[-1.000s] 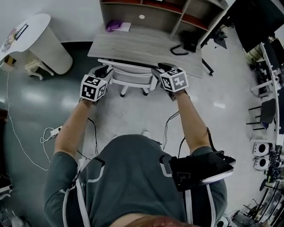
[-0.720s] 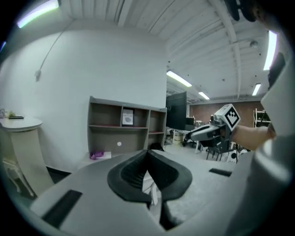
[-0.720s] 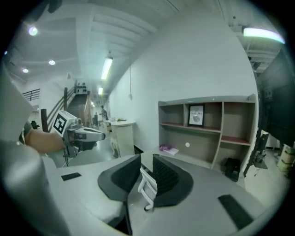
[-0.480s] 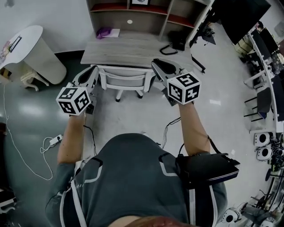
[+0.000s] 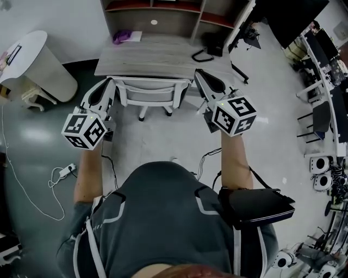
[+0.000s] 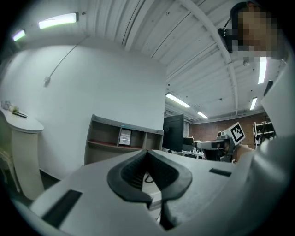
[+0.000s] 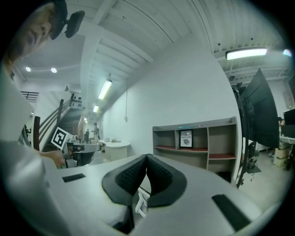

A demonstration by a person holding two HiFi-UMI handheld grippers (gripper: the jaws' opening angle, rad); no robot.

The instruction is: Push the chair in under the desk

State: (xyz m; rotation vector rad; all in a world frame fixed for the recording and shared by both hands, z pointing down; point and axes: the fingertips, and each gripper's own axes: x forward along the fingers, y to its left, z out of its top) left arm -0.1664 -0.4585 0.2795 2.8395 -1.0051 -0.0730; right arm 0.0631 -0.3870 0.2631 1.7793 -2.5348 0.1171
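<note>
— Nearest first?
— Saw a black case at the person's right hip, with both bare forearms stretched forward.
— And the left claw?
— Found it pressed together with nothing between the pads, held out level just left of the white chair.
— Same for the right claw?
— Had just been closing. Looked pressed together too, and empty, just right of the chair's back. Could not tell contact with the chair on either side.
— Located the chair where?
— Sat tucked against the front edge of the wooden surface, with backrest and some legs showing on the near side.
— Spotted anything on top?
— Noted a purple item by a white sheet at the far left corner, and a black looped cable near the right end.
— Beyond that?
— Made out an open shelf unit against the wall, with a framed picture in its middle bay. Off to the left, picked out a round white table.
</note>
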